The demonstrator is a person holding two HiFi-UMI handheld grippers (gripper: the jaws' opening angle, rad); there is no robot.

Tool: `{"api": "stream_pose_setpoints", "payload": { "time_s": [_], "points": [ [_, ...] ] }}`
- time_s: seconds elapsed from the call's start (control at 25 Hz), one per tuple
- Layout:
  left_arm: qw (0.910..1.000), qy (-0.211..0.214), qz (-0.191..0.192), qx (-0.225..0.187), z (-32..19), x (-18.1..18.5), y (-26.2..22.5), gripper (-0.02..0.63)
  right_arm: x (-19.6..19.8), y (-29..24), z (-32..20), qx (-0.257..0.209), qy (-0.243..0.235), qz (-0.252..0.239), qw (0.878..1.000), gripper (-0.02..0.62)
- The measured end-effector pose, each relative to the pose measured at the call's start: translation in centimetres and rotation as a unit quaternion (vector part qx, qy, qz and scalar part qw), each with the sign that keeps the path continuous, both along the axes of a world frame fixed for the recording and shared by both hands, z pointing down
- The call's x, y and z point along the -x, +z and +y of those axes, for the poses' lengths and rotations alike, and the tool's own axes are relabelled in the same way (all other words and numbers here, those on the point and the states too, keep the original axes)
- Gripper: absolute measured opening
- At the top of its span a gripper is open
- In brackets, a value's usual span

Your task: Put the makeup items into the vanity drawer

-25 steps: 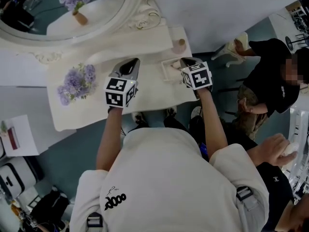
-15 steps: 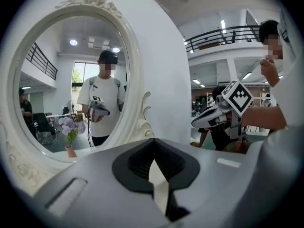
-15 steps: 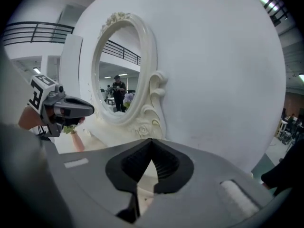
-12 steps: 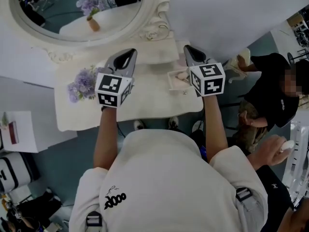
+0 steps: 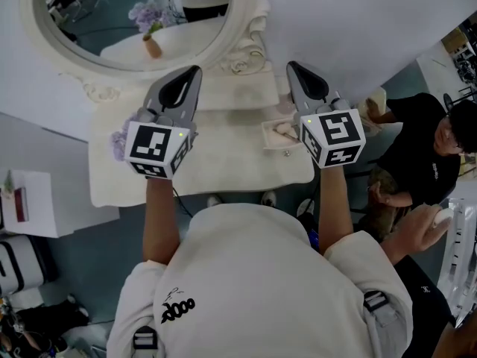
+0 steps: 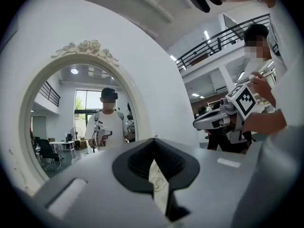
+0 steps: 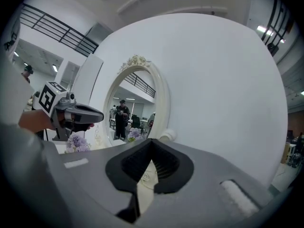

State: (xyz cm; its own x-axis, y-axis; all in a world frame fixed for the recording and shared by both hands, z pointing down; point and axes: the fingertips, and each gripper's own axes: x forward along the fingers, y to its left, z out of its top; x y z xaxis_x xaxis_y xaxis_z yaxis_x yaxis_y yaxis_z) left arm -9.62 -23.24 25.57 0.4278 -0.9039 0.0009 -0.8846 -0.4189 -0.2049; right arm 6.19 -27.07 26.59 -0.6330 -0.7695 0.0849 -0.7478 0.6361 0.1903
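A cream vanity table (image 5: pixel 223 174) stands under an oval mirror (image 5: pixel 238 32). Its small drawer (image 5: pixel 268 130) is pulled out at the right and holds pale makeup items (image 5: pixel 285 131). Both grippers are held up in the air and point toward the mirror and wall. My left gripper (image 5: pixel 192 71) (image 6: pixel 154 141) is shut with nothing in it, over the table's middle. My right gripper (image 5: pixel 293 66) (image 7: pixel 152 144) is also shut and empty, above and just behind the drawer. Each gripper view shows the other gripper off to its side.
Purple flowers (image 5: pixel 118 145) lie at the table's left, half hidden by my left gripper. A white wall rises behind the mirror. A person in black (image 5: pixel 421 148) sits to the right, and a hand (image 5: pixel 425 226) shows below. A white box (image 5: pixel 26 207) is at far left.
Both grippers have risen from the tabletop and now point higher, toward the mirror. The right gripper has left the open drawer. Both have stayed shut.
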Motion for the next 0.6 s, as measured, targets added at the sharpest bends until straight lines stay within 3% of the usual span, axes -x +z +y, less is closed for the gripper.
{"api": "stream_pose_setpoints", "payload": {
  "time_s": [0.2,0.6],
  "points": [
    [0.9996,0.003,0.006,-0.029,0.8,0.1,-2.2,0.018,0.7,-0.9,0.8,-0.012,-0.010,0.015,1.000,0.002],
    [0.9997,0.010,0.000,-0.024,0.7,-0.1,-2.1,0.018,1.0,-0.4,0.8,-0.004,-0.013,0.027,1.000,0.002]
  ]
}}
